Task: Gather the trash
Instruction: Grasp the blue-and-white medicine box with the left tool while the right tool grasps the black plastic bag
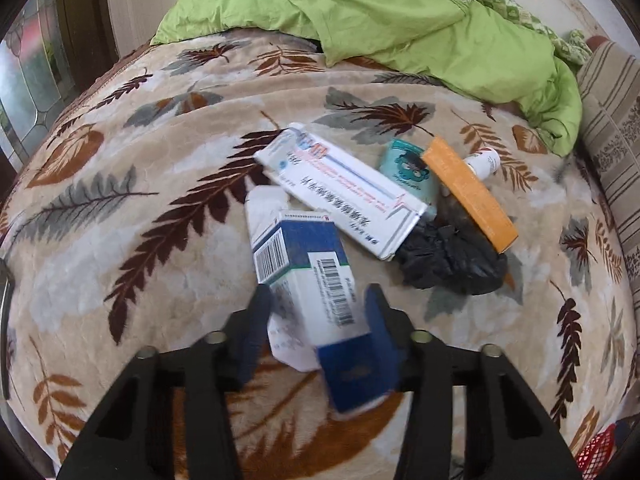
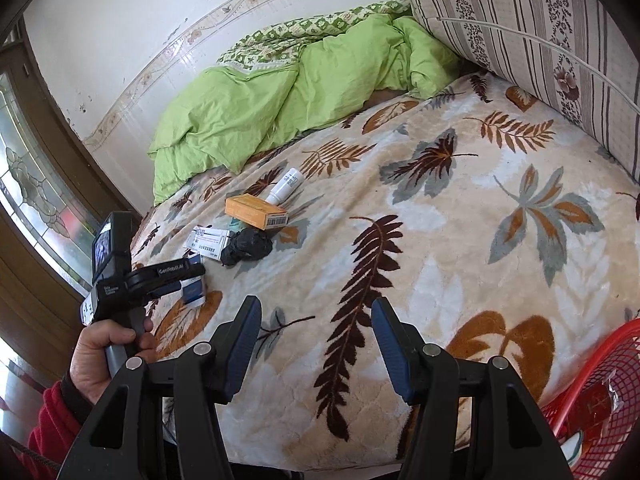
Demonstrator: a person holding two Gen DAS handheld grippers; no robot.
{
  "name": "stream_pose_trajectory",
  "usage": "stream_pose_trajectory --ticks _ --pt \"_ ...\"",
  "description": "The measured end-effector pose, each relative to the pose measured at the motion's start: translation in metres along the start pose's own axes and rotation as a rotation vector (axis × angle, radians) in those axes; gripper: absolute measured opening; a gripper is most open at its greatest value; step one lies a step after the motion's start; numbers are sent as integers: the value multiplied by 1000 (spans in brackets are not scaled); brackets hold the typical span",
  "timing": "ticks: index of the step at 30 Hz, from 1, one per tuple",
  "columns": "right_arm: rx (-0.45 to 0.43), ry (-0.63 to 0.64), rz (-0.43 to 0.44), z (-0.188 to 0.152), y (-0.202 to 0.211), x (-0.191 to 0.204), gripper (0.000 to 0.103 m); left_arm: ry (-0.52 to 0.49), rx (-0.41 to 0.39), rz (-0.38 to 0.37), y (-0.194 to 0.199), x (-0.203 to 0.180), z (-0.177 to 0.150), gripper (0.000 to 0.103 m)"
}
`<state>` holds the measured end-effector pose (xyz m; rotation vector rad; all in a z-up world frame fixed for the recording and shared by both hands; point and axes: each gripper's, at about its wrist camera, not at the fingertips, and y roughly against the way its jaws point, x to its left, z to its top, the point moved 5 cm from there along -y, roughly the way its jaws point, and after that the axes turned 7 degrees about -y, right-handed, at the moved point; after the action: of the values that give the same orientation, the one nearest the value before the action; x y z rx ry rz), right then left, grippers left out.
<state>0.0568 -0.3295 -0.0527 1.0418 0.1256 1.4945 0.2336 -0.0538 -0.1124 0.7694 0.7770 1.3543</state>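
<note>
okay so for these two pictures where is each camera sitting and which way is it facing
Left wrist: on the left gripper, angled down at the blue-and-white box between its jaws.
Right wrist: on the right gripper, facing across the blanket; jaws open, left hand visible.
Shared: orange box, black bag, green quilt.
</note>
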Motion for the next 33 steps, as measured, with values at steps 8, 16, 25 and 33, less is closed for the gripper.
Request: stream_pose_trajectory --ticks 8,16,25,33 --pt "85 74 12 -6 -24 25 61 41 -48 -120 8 33 -7 39" --pt "145 50 73 22 -96 63 61 61 -93 -141 9 40 -6 36" --pt "166 73 21 42 -199 93 61 17 -126 -143 18 42 -6 36" --pt "137 166 24 36 -208 110 34 1 -130 -157 18 47 -4 36"
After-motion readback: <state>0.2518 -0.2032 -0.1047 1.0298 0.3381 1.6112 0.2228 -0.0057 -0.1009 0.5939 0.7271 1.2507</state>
